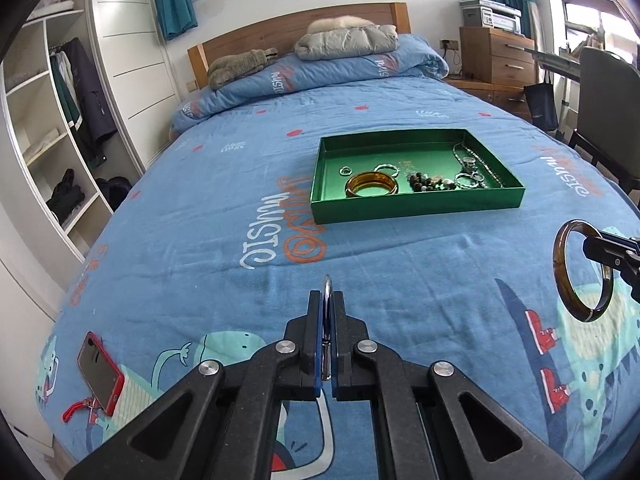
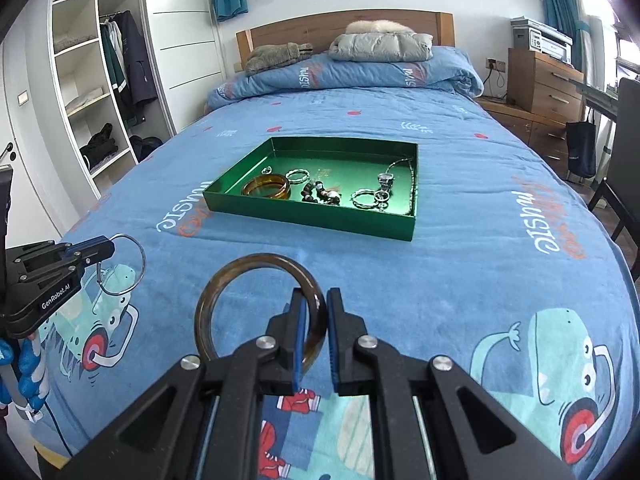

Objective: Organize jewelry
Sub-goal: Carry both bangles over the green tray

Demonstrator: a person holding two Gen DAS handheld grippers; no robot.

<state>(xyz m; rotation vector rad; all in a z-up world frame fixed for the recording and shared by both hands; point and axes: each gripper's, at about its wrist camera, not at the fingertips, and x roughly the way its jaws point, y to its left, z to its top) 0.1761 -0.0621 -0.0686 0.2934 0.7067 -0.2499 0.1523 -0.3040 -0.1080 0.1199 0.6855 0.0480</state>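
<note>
Both grippers are held above the bed [image 1: 200,208], angled down toward the tray [image 1: 416,210] at twelve o'clock. A silver ring [image 1: 327,320] is clamped in the left gripper [image 1: 327,304]. A brown bangle [image 2: 256,308] is clamped in the right gripper [image 2: 318,300].

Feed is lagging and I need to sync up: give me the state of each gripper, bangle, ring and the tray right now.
left gripper: shut on silver ring
silver ring: held edge-on, off the bed
right gripper: shut on dark bangle
dark bangle: held above the bed, outside the tray
green tray: open, flat on the bedspread
amber bangle: lying flat in the tray
bead bracelet: in the tray, beside the amber bangle
</note>
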